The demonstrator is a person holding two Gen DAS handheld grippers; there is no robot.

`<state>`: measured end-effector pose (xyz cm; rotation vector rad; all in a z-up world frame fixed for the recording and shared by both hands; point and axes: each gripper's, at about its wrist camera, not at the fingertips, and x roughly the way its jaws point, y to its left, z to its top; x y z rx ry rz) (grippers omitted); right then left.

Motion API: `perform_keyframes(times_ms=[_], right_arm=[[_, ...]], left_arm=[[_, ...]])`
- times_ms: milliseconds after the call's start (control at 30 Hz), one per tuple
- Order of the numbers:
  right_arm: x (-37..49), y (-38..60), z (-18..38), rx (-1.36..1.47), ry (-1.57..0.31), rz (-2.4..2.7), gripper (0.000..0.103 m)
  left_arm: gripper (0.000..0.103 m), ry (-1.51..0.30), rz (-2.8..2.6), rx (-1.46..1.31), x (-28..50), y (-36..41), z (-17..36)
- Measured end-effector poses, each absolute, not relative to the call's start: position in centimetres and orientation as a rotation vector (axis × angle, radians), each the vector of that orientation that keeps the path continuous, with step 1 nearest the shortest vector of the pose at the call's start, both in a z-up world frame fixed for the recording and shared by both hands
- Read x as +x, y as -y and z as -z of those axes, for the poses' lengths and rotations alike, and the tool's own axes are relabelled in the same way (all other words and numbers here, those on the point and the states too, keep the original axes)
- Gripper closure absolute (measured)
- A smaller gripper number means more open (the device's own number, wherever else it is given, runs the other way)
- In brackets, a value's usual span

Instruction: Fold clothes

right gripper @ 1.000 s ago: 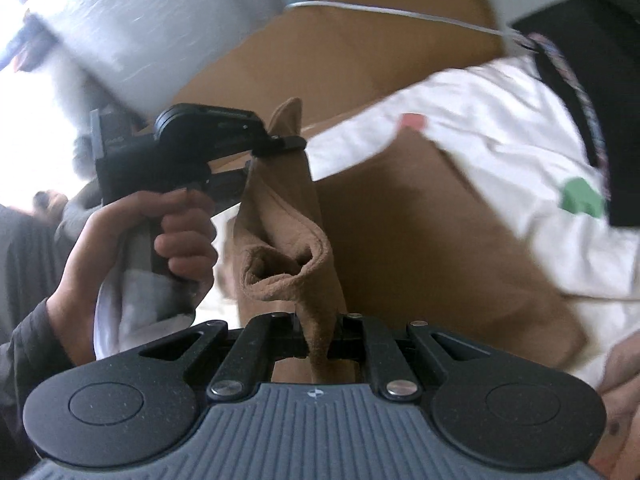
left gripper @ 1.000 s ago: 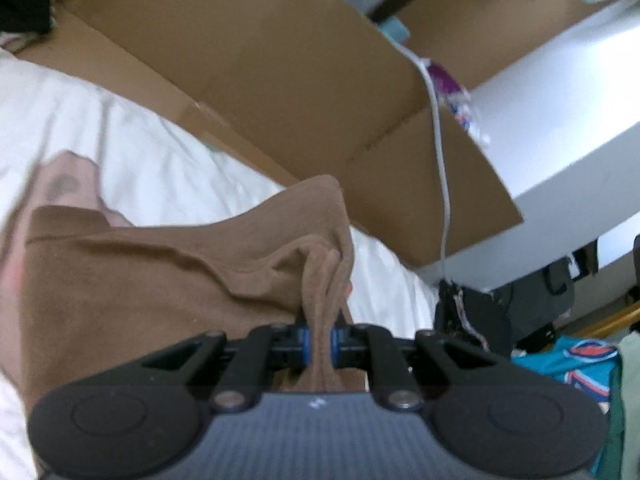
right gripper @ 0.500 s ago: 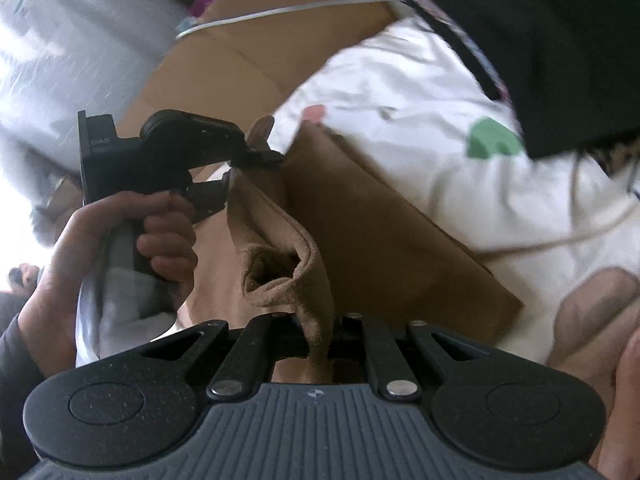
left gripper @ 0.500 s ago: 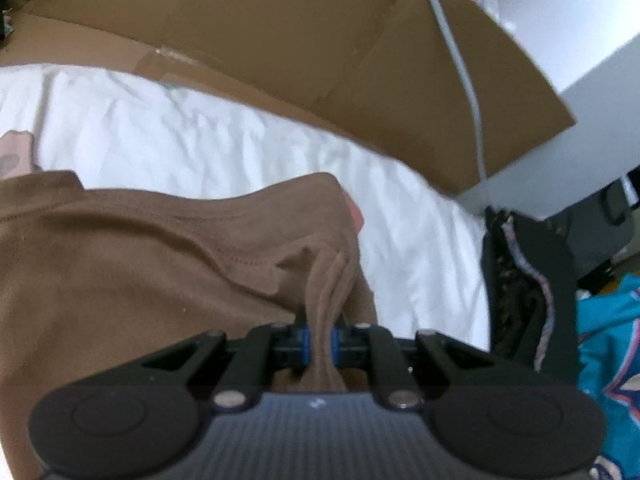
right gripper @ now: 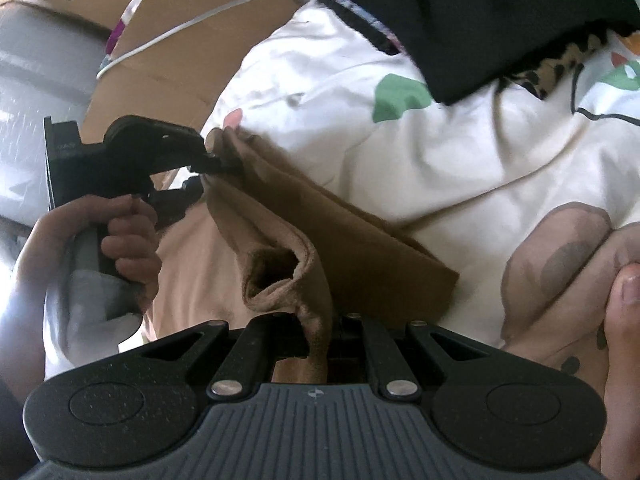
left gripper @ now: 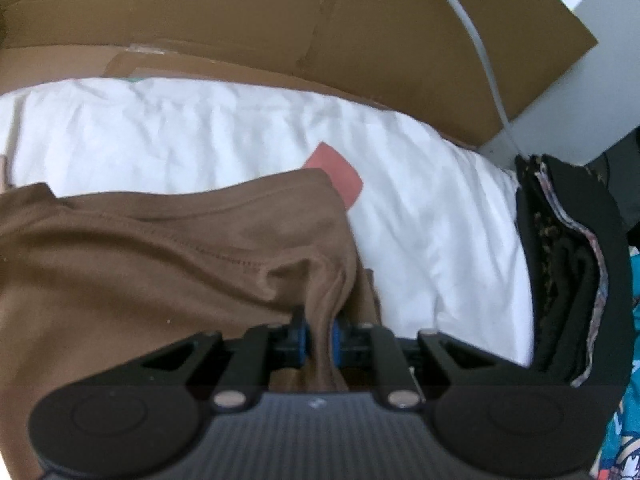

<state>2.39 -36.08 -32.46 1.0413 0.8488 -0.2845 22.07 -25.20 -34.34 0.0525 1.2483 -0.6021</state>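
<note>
Two tongs were seen pinching the same brown garment (left gripper: 140,264). The left tongs (left gripper: 318,330) were pressed together on a gathered bunch of its cloth, blue pads showing on either side of the pinched fold. The right tongs (right gripper: 318,340) were likewise clamped on a rolled hem edge, which formed an open tube just above the fingers.

Only the right wrist view showed the left tongs (right gripper: 212,164) from outside, gripping a far corner of the garment (right gripper: 360,248), with a hand (right gripper: 92,240) wrapped around the black handle. That view also showed a bare foot (right gripper: 568,264) at the right edge, resting on the bedding beside the garment. The left wrist view alone showed the seam stitching running across the brown cloth and a small red patch (left gripper: 336,178) printed on the sheet just beyond the garment's edge.

The garment was a soft, matte knit, partly lifted between the tongs and partly lying flat on a white bed sheet (left gripper: 240,128), which was wrinkled and bore green and red printed shapes in the right wrist view. Flattened brown cardboard (left gripper: 280,20) stood behind the bed, smooth and creased at its folds, with a white cable (left gripper: 480,48) running across it. A stack of dark folded clothes (left gripper: 572,264), layered with a patterned edge, lay on the sheet at the right of the left wrist view.
</note>
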Motion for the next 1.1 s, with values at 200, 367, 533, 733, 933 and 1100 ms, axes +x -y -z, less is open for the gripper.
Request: perform_keyframes(times_ms=[200,367,533,733,933,1100], right_arm=[[1.9,36.5,33.1,1.065,-0.854,0.308,0.100],[1.5,36.7,33.3,1.077,-0.851,0.317,0.098],[1.1,36.9,33.4,1.090,-0.841,0.312,0.100],[0.8,37.4,33.6,1.088,-0.890,0.342,0.097],[0.5,37.8,31.6,0.958,-0.921,0.359,0.090],[0.0,38.6,29.6,0.859,-0.919,0.384,0.087]], left_arm=[[0.081,-1.294,0.682,0.134,22.3,25.9,34.2],[0.084,-1.332,0.708,0.128,22.4,25.6,34.1],[0.094,-1.319,0.701,0.124,22.0,25.8,34.3],[0.092,-1.316,0.717,0.118,21.8,26.6,34.8],[0.079,-1.264,0.826,-0.048,22.3,23.8,32.7],[0.079,-1.179,0.893,-0.055,22.4,20.1,30.7]])
